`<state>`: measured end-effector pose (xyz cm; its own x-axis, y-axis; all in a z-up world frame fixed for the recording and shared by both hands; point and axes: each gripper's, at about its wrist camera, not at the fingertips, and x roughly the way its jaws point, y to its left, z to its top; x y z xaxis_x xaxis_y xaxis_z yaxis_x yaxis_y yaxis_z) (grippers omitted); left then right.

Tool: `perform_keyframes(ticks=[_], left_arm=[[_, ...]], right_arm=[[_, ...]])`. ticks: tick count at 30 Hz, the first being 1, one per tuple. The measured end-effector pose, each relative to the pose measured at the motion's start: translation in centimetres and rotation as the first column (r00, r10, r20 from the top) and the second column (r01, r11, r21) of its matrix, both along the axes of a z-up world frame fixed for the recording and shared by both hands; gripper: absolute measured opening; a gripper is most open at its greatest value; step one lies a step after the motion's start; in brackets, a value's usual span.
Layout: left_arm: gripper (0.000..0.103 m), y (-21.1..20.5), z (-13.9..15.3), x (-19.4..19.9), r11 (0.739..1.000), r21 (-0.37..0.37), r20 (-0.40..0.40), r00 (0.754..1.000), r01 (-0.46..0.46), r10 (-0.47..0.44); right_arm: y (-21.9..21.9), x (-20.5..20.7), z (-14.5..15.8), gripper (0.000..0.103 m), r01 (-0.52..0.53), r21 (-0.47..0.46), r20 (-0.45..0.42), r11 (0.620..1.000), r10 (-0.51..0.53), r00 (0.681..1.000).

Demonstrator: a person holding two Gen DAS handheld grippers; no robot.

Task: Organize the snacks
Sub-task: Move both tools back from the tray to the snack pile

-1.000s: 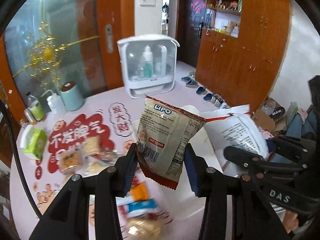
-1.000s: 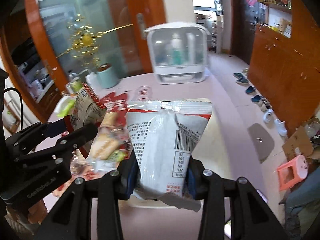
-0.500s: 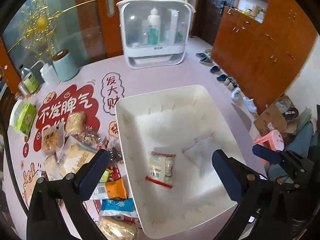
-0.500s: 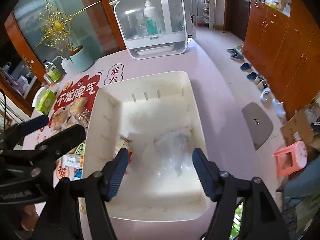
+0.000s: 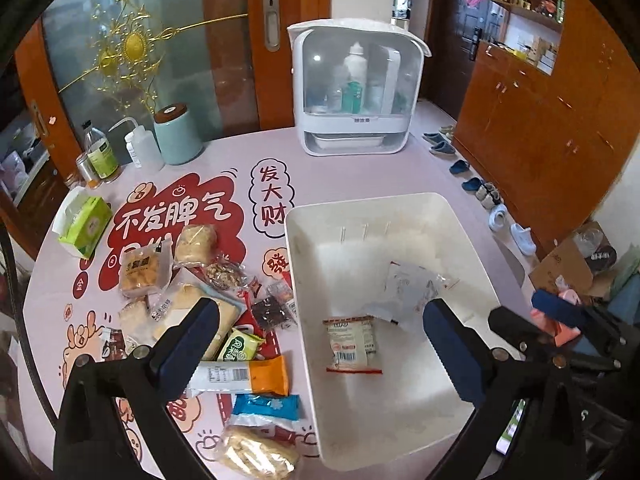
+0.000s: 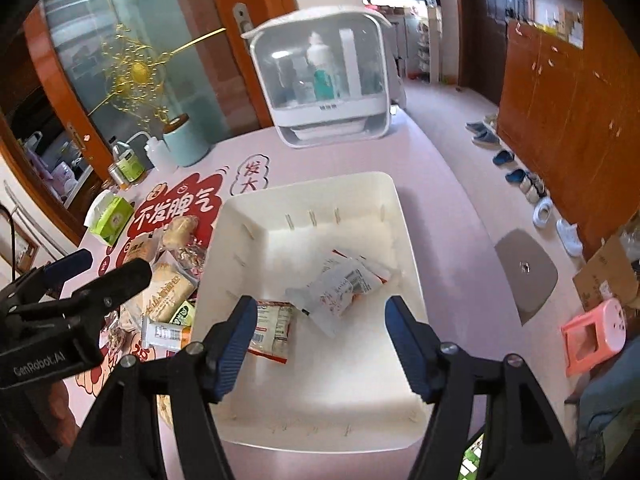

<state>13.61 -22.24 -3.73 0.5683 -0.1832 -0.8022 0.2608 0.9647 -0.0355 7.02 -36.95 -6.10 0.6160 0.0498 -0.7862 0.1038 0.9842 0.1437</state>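
Here, left wrist view: left claw (image 5: 320, 340) hangs above the surface (image 5: 224, 160), fingers wide apart, nothing between them. Its left finger (image 5: 188, 344) sits over the snack pile (image 5: 192, 292); its right finger (image 5: 456, 352) sits over the white bin (image 5: 460, 224). Bin stands on the pink surface, right of the pile. Inside the bin: a small tan packet (image 5: 352, 344) lying flat near the left wall, and a crumpled clear bag (image 5: 408, 288) just behind it, to the right, their edges touching or nearly so. Loose snacks on the surface left of the bin: an orange-ended bar (image 5: 244, 376), a blue packet (image 5: 268, 406), a green packet (image 5: 240, 346), several biscuit packs. A green tissue box (image 5: 86, 226) lies further left. A white cabinet (image 5: 356, 88) with bottles stands at the far edge, a teal canister (image 5: 176, 132) to its left. Right claw (image 5: 560, 316) shows at the right rim.

Right wrist view: right claw (image 6: 320, 344) hovers over the near half of the bin (image 6: 308, 188), fingers spread, empty. Tan packet (image 6: 272, 330) lies by the left finger (image 6: 236, 344), clear bag (image 6: 340, 284) nearer the middle. Left claw (image 6: 80, 276) enters from the left edge above the pile (image 6: 168, 276), also spread. Cabinet (image 6: 320, 80) at the far side.
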Motion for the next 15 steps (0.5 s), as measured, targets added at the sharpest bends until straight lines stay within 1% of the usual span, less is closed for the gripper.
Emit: perform_keyframes(ticks=[5,7,9,12,13,15], left_arm=[[0.099,2.0,0.8,-1.0,0.999,-0.043,0.007,1.0,-0.016,0.016],[0.099,2.9,1.1,-1.4,0.999,-0.037,0.013,1.0,-0.018,0.019],[0.099,3.9,1.4,-1.8,0.999,-0.016,0.019,0.999,-0.028,0.028],[0.099,6.1,1.9,-2.0,0.999,0.0,0.009,0.999,-0.039,0.039],[0.099,7.0,2.1,-2.0,0.999,0.01,-0.003,0.999,-0.042,0.042],[0.099,9.0,2.6,-2.2,0.999,0.005,-0.006,0.999,-0.045,0.045]], right_arm=[[1.3,-0.4,0.7,0.067,-0.016,-0.011,0.018,1.0,0.016,1.0],[2.0,-0.6,1.0,0.067,-0.029,-0.013,0.021,0.999,0.03,0.999],[2.9,-0.7,1.4,0.067,-0.049,-0.023,0.024,0.999,0.05,0.998],[4.7,-0.9,2.1,0.067,-0.082,-0.079,0.029,0.994,0.084,0.996],[5.4,-0.9,2.4,0.067,-0.092,-0.091,0.033,0.992,0.096,0.995],[6.6,-1.1,2.9,0.067,-0.108,-0.102,0.043,0.989,0.113,0.993]])
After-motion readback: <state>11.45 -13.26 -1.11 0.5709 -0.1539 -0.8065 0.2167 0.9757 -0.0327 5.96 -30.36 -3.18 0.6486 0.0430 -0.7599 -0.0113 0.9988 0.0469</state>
